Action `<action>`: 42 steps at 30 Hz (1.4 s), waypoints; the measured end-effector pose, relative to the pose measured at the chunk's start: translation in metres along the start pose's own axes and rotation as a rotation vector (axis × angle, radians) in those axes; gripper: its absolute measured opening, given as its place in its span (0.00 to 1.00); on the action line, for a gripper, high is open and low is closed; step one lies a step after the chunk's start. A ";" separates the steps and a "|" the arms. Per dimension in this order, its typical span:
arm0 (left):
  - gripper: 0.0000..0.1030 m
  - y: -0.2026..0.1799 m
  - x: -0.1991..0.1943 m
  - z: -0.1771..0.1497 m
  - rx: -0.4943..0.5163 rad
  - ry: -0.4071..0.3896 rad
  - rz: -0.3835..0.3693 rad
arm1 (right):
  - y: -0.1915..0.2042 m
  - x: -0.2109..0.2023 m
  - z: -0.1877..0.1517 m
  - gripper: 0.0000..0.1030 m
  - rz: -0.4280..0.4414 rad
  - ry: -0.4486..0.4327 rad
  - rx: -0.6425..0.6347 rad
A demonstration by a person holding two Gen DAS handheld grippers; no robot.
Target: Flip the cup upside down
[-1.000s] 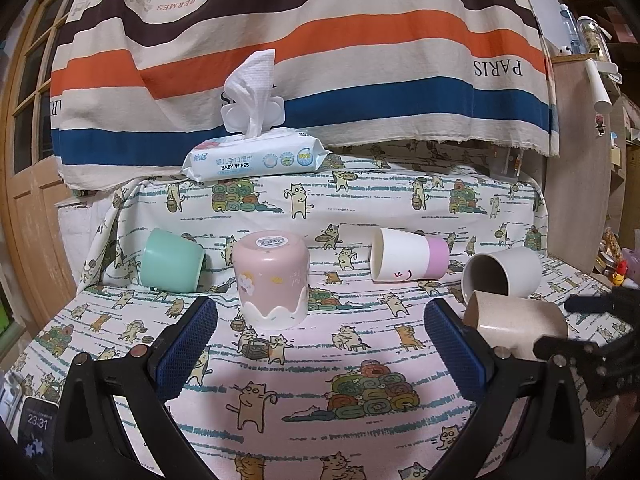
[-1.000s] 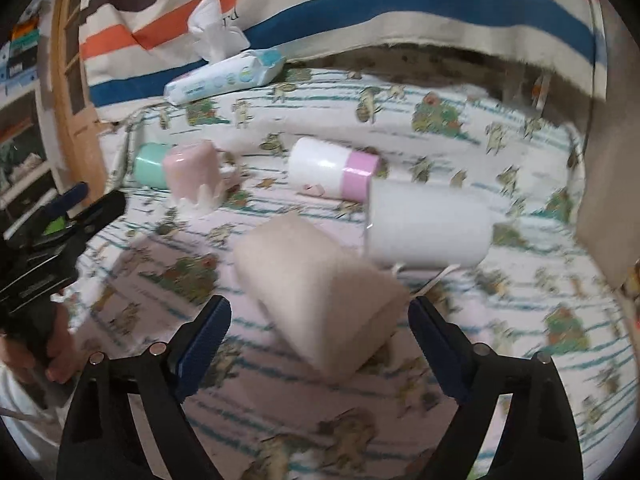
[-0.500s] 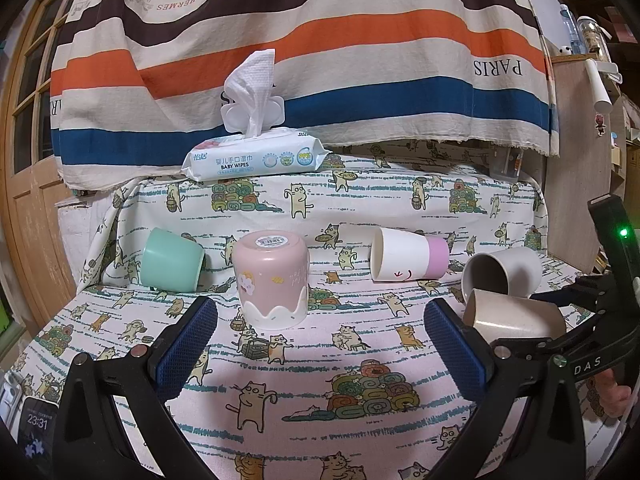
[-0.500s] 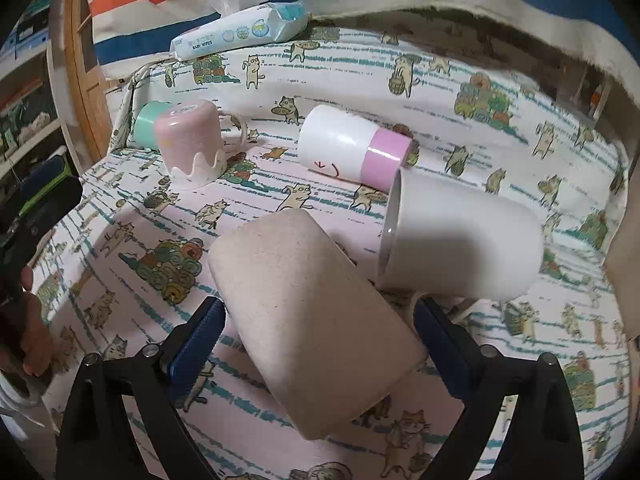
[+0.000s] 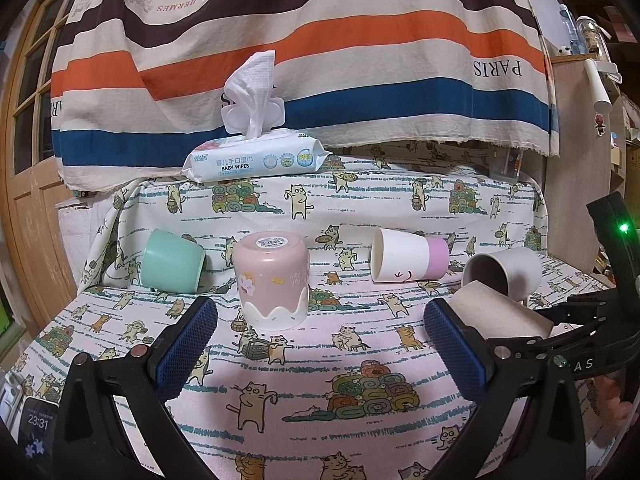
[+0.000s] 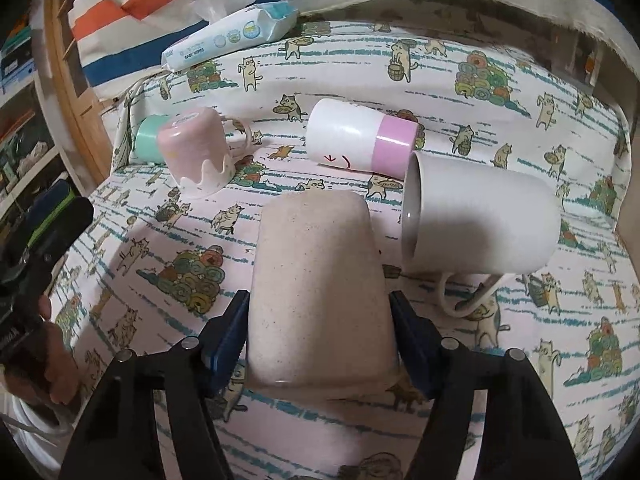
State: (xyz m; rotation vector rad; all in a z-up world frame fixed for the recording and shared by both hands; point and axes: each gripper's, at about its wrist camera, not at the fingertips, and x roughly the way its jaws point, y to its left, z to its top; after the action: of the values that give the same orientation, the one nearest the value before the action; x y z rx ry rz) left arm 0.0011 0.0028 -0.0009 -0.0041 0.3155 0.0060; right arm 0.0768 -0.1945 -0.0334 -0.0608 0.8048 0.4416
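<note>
A beige speckled cup (image 6: 320,292) lies on its side on the cat-print cloth, its base pointing away from the right wrist camera. My right gripper (image 6: 320,340) has its blue pads against both sides of the cup near its rim, shut on it. The cup also shows in the left wrist view (image 5: 500,312), with the right gripper (image 5: 580,320) around it. My left gripper (image 5: 320,352) is open and empty, facing a pink cup (image 5: 274,282) that stands upside down.
A white mug (image 6: 480,224) lies on its side touching the beige cup's right. A white and pink cup (image 6: 360,140) and a mint cup (image 5: 172,262) lie on their sides further back. A baby wipes pack (image 5: 256,158) sits on the raised back ledge.
My right gripper moved forward around the beige cup and closed on its sides. The left gripper has not moved.
</note>
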 end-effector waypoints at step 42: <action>1.00 0.004 0.004 -0.003 -0.011 0.015 0.011 | -0.027 -0.081 -0.024 1.00 -0.191 -0.481 -0.062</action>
State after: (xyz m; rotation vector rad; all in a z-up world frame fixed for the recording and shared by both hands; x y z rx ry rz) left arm 0.0040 0.0073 -0.0049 -0.0129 0.3309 0.0187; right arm 0.0220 -0.2532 0.0045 -0.0844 0.3080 0.2829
